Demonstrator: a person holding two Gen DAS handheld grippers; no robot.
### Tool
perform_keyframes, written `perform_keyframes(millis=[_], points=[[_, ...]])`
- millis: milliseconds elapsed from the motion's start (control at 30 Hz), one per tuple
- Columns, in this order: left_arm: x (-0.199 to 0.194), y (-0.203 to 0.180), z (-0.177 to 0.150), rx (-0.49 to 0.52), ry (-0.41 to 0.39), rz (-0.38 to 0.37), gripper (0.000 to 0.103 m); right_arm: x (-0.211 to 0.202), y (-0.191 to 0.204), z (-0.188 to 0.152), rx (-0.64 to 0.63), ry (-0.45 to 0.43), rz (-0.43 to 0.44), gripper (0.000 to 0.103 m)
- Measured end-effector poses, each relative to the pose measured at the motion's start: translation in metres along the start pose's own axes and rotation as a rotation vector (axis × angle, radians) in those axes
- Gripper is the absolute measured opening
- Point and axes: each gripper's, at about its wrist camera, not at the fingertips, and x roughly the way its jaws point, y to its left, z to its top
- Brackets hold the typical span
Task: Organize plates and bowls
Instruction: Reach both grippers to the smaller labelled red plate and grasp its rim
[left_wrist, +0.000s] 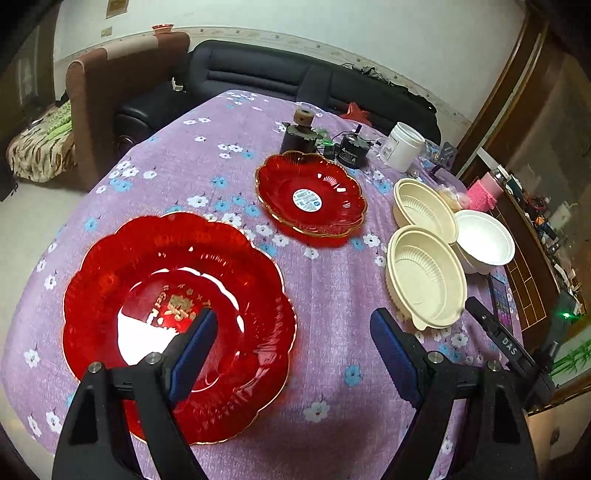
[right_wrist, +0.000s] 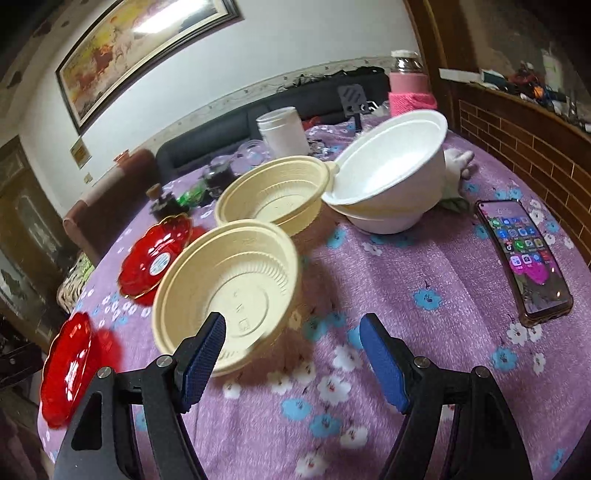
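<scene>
A large red plate (left_wrist: 177, 321) lies at the near left of the purple flowered table (left_wrist: 325, 280); a smaller red plate (left_wrist: 310, 195) with a round sticker lies farther back. Two cream bowls (left_wrist: 424, 277) (left_wrist: 421, 206) and stacked white bowls (left_wrist: 484, 238) stand at the right. My left gripper (left_wrist: 291, 332) is open and empty, its left finger over the large plate's right side. My right gripper (right_wrist: 291, 336) is open and empty, its left finger at the near cream bowl (right_wrist: 229, 291). The far cream bowl (right_wrist: 273, 195), white bowls (right_wrist: 391, 177) and both red plates (right_wrist: 155, 258) (right_wrist: 66, 365) also show there.
A phone (right_wrist: 524, 258) lies at the table's right edge. A white jar (left_wrist: 404, 146), dark small devices (left_wrist: 352, 149) and a pink-wrapped bottle (right_wrist: 408, 85) stand at the back. A black sofa (left_wrist: 258, 81) and a brick-patterned wooden cabinet (right_wrist: 517, 129) flank the table.
</scene>
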Motion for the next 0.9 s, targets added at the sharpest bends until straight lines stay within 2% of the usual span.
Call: perform_keyframes(millis=[100, 333, 467, 600, 667, 733, 800, 900], points=[[0.007, -0.013, -0.001, 0.037, 0.023, -0.007, 0.084, 0.005, -0.013, 0.005, 0.037, 0.000, -0.004, 0.079], [0.029, -0.041, 0.001, 0.071, 0.081, -0.079, 0.084, -0.001, -0.040, 0.017, 0.094, -0.009, -0.010, 0.079], [0.028, -0.039, 0.026, 0.070, 0.086, -0.091, 0.084, -0.005, -0.033, 0.030, 0.071, 0.006, 0.021, 0.079], [0.024, -0.022, 0.073, 0.064, 0.056, -0.032, 0.085, -0.010, 0.006, 0.057, -0.024, 0.000, 0.089, 0.079], [0.033, -0.015, 0.094, 0.065, 0.068, -0.006, 0.085, -0.004, 0.028, 0.069, -0.062, 0.023, 0.139, 0.079], [0.053, -0.002, 0.113, 0.032, 0.118, 0.001, 0.085, 0.014, 0.055, 0.084, -0.097, 0.089, 0.201, 0.079], [0.081, 0.013, 0.129, -0.024, 0.200, -0.033, 0.085, 0.040, 0.079, 0.096, -0.119, 0.167, 0.235, 0.079], [0.120, 0.033, 0.145, -0.118, 0.283, -0.064, 0.085, 0.085, 0.113, 0.108, -0.167, 0.266, 0.200, 0.079]])
